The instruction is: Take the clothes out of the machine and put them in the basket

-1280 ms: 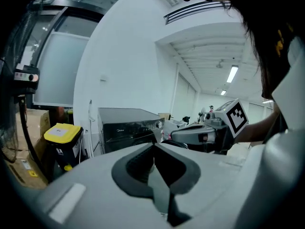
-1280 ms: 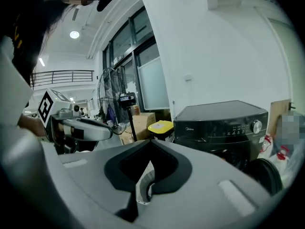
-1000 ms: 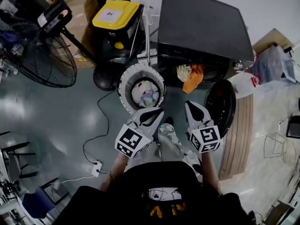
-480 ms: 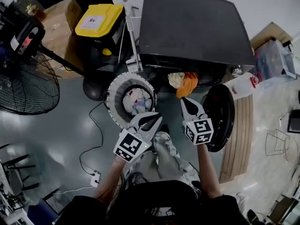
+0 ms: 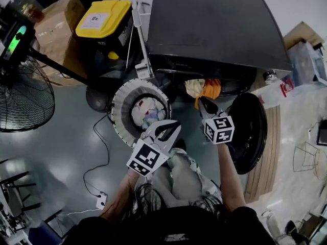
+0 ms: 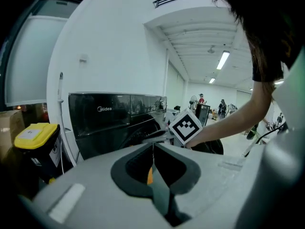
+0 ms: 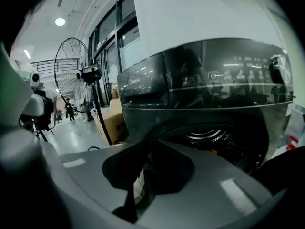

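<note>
The black washing machine (image 5: 219, 29) stands at the top of the head view, its round door (image 5: 250, 131) swung open to the right. An orange garment (image 5: 210, 89) and a white one (image 5: 194, 87) hang from the drum mouth. My right gripper (image 5: 200, 100) points at them from just in front. Its jaws have just been opening; they stand a slit apart with nothing between them, and the drum (image 7: 214, 140) shows beyond. The white basket (image 5: 118, 98) left of the machine holds clothes (image 5: 145, 111). My left gripper (image 5: 178, 122) hovers shut and empty at the basket's near right rim.
A yellow-lidded black bin (image 5: 102, 19) and a cardboard box (image 5: 56, 24) stand left of the machine. A floor fan (image 5: 23, 103) is far left. A cable runs to a power strip (image 5: 99, 200). A white bottle (image 5: 273, 93) sits right of the door.
Both grippers have moved forward and down toward the machine. The right one has gone from beside the door to the hanging clothes. The left one has stayed by the basket's rim.
</note>
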